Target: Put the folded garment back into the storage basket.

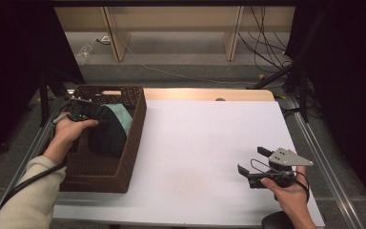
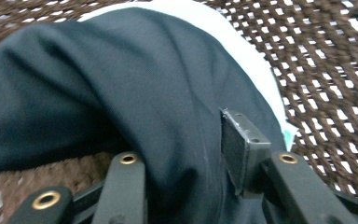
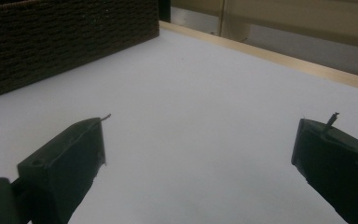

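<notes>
The left hand [image 1: 69,131] reaches into the basket [image 1: 132,143] at the table's [image 1: 209,143] left edge. Its gripper [image 2: 186,154] has its jaws closed around a fold of dark cloth [image 2: 102,88], which lies heaped in the basket over a pale green cloth [image 1: 124,117]. One jaw is mostly buried in the fabric, so the grip looks firm, though I can't be sure how tight it is. The right gripper [image 1: 253,161] hovers low over the bare white tabletop near the right edge, well apart from the basket, jaws spread wide and holding nothing.
</notes>
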